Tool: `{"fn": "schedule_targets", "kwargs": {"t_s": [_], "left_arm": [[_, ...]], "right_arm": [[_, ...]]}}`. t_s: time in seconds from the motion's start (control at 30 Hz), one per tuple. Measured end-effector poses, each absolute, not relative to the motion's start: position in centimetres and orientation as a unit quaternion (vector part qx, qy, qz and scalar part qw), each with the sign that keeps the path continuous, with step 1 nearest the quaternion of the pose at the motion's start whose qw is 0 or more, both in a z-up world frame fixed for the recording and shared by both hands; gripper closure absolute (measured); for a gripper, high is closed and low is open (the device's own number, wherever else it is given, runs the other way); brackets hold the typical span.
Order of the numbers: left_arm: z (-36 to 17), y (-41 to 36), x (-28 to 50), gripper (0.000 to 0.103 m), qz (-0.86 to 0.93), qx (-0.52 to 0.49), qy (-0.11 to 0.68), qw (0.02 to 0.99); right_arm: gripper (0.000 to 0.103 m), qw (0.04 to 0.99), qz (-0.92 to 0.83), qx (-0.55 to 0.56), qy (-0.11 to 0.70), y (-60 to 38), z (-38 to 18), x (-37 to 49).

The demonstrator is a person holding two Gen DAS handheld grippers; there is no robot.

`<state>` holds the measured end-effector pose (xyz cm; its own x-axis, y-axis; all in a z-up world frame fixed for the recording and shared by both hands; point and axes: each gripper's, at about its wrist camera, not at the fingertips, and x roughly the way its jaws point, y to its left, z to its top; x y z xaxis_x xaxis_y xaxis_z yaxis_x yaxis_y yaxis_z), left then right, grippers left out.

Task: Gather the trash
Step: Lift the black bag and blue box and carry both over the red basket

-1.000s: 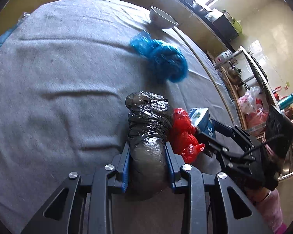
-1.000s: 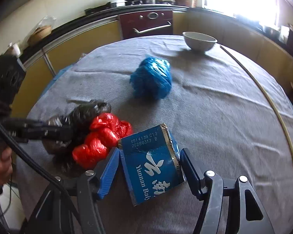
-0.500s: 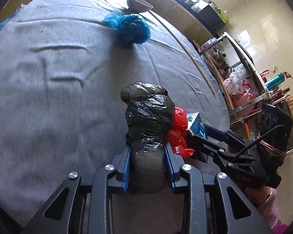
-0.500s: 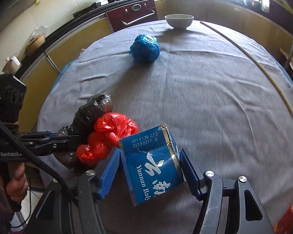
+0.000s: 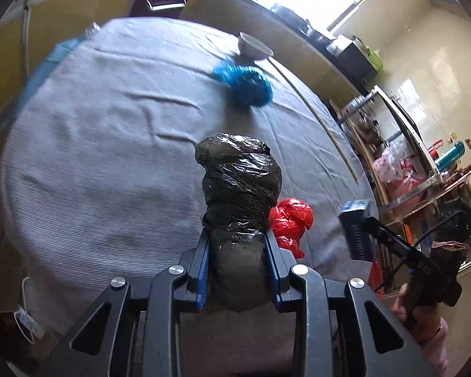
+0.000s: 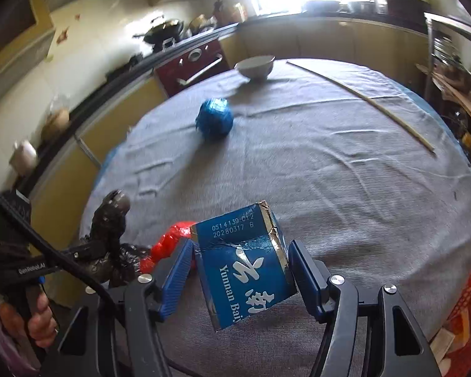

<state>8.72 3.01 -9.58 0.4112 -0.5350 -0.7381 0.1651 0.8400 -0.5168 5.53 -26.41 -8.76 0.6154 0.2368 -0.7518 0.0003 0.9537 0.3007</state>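
My left gripper (image 5: 238, 245) is shut on a black plastic trash bundle (image 5: 240, 185), held above the near edge of the round grey-clothed table (image 5: 110, 144). My right gripper (image 6: 240, 270) is shut on a blue carton (image 6: 245, 260) with white lettering, also lifted above the table. A red plastic bag (image 5: 290, 223) lies on the cloth between the two grippers; it shows in the right wrist view (image 6: 169, 245) too. A blue crumpled bag (image 5: 245, 81) lies farther back on the table, seen in the right wrist view (image 6: 215, 119) as well.
A white bowl (image 6: 255, 66) stands at the table's far edge. A long thin stick (image 6: 361, 100) lies along the right side of the cloth. Kitchen counters and a stove run behind the table. A shelf rack (image 5: 424, 169) stands to the right.
Both grippers have risen and pulled back from the table with their loads. The red bag has stayed on the cloth and now sits apart from the carton.
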Motion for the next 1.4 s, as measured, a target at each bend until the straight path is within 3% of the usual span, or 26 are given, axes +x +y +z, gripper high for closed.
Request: {"fn": "schedule_targets", "kwargs": {"t_s": [0.3,0.6,1.4], "left_arm": [[-5.9,3.8,7.8,0.071,-0.201,-0.163,0.45,0.855],[-3.8,3.0,6.8,0.071,-0.189,-0.139,0.424,0.875],[-0.8,-5.4,0.5,0.071,-0.204,-0.05,0.395,0.894]], "right_arm": [[0.037,0.906,0.066,0.202,0.366,-28.9,-5.5,4.0],[0.037,0.905,0.081,0.211,0.36,-29.2,-5.7,3.1],[0.037,0.92,0.088,0.255,0.285,-33.3,-4.5,-5.2]]}}
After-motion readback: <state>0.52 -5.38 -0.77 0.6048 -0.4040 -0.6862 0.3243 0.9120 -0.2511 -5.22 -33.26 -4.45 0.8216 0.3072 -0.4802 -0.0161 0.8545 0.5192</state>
